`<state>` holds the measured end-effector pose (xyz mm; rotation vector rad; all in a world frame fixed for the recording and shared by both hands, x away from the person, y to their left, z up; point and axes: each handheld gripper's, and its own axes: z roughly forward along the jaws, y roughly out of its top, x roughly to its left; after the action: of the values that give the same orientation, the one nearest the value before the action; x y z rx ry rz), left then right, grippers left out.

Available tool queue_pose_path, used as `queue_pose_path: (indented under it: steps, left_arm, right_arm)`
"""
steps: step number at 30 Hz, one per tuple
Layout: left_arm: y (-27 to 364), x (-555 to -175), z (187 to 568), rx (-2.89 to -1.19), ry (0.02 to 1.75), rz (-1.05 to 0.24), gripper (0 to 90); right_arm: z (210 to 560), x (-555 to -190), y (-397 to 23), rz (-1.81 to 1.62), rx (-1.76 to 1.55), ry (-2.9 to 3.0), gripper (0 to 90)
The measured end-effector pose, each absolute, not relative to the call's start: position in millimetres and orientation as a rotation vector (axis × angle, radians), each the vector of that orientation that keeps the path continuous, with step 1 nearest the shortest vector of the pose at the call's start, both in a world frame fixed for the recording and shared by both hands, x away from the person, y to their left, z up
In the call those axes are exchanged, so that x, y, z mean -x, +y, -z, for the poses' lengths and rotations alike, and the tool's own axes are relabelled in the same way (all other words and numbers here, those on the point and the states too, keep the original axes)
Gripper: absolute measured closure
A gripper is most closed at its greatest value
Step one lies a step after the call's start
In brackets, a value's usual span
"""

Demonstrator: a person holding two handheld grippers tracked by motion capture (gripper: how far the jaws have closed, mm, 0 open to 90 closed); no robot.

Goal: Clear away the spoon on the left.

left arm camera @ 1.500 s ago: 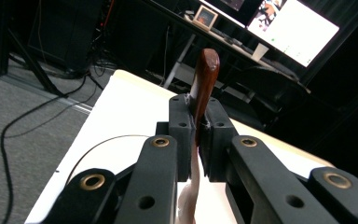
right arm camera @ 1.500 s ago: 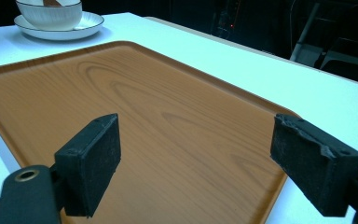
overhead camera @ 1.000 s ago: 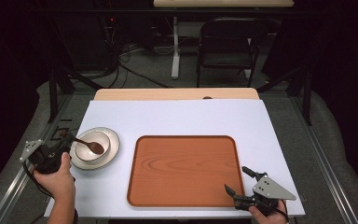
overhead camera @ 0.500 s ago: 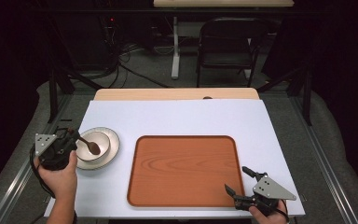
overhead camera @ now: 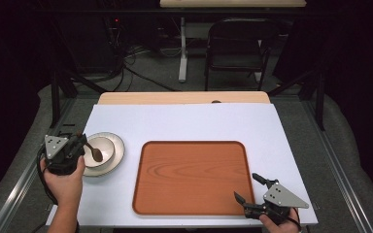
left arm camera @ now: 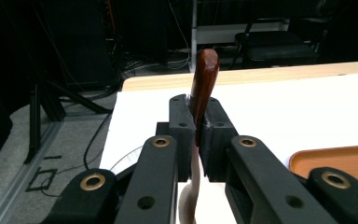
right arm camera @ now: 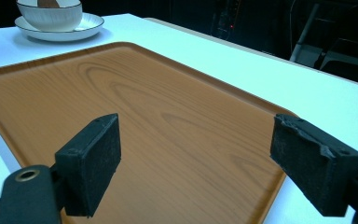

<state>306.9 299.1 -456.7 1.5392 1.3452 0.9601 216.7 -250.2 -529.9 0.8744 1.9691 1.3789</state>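
At left of worktop (overhead camera: pixel 184 121): left hand-held gripper (overhead camera: pixel 77 144) clamped on spoon (left arm camera: pixel 202 84) handle, spoon tip in bowl (overhead camera: pixel 102 148) on plate (overhead camera: pixel 117 145). Probably light, stiff, glossy, maybe slippery; grip mid-handle. Right hand-held gripper (overhead camera: pixel 245 187) agape, empty, over tray (overhead camera: pixel 189 174) corner.

Wooden spoon (left arm camera: pixel 203 86) — clamped, bowl-end in bowl (overhead camera: pixel 99 150).

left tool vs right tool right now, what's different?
The left tool is shut on the wooden spoon, while the right tool is open and holds nothing. The left tool sits by the bowl at the table's left edge; the right tool sits at the tray's near right corner. Both are hand-held with black jaws.
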Motion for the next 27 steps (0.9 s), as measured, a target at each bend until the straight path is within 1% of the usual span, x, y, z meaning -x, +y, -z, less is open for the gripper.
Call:
queue_pose_path:
  steps: [16,27]
  left_arm:
    - [297.7,-302.9,434.0,-1.566,1.312,-0.970,84.7]
    - [289.5,-298.3,416.6,-1.620,1.270,-0.957,84.7]
  right_arm:
    - [529.7,-216.5,-250.2,-1.380,-0.873,1.969,15.9]
    - [529.9,-216.6,-250.0,-1.379,-0.875,1.971,15.9]
